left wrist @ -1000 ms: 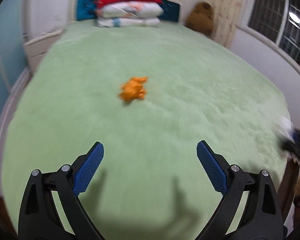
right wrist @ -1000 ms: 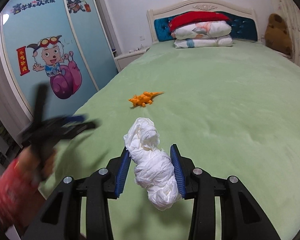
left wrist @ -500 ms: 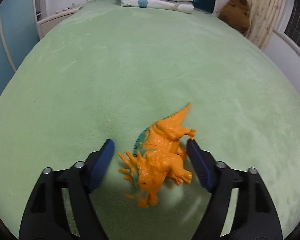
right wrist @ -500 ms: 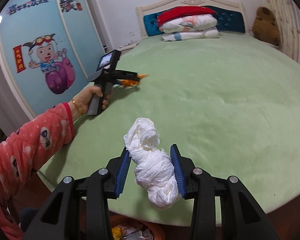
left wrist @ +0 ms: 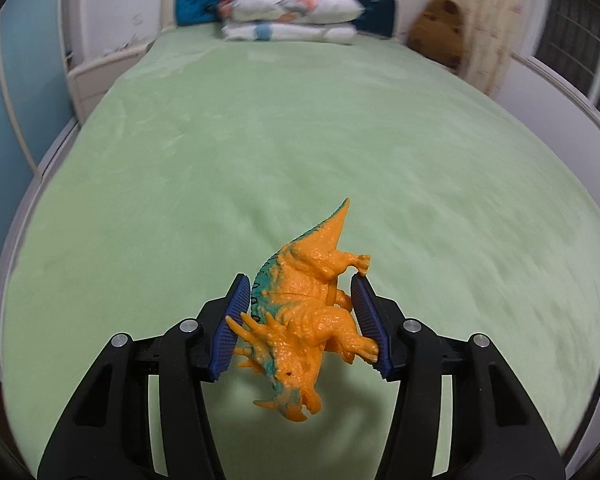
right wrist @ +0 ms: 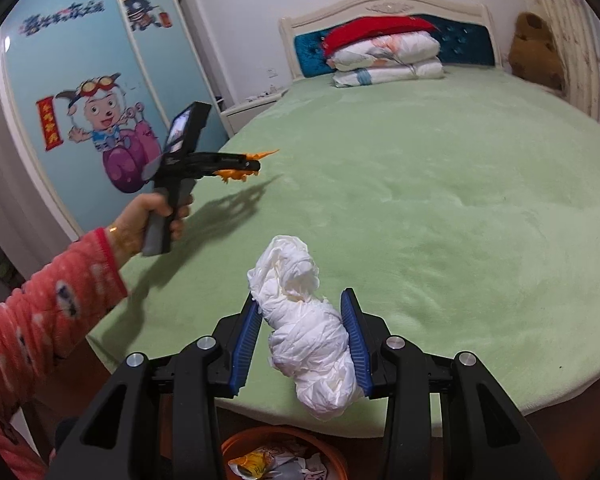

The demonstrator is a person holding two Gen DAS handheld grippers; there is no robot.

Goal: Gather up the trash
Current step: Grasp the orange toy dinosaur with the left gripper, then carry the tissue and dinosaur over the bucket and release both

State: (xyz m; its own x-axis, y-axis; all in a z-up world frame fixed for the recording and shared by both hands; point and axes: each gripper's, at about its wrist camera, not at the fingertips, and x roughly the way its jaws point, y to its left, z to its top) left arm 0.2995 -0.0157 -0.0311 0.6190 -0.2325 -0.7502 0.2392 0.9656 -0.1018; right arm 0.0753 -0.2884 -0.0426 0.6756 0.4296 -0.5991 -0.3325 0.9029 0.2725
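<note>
An orange toy dinosaur [left wrist: 304,312] with a teal back sits between the blue pads of my left gripper [left wrist: 300,284]. The jaws are closing and both pads touch its flanks. In the right wrist view the left gripper [right wrist: 252,164] holds the dinosaur [right wrist: 236,175] just above the green bed [right wrist: 440,200], a shadow beneath it. My right gripper [right wrist: 300,300] is shut on a crumpled white paper wad [right wrist: 304,320] near the bed's foot edge. An orange bin [right wrist: 236,442] with trash in it stands below it.
A hand [right wrist: 152,216] in a red patterned sleeve holds the left gripper. Stacked pillows [right wrist: 384,56] lie at the headboard, a brown teddy bear [right wrist: 534,52] to their right. A blue wardrobe with cartoon pictures [right wrist: 80,100] and a white nightstand [right wrist: 252,106] flank the bed's left side.
My left gripper reached the dinosaur, narrowed its jaws onto it and raised it off the bed. The right gripper drew back toward the bed's foot, bringing the bin into view.
</note>
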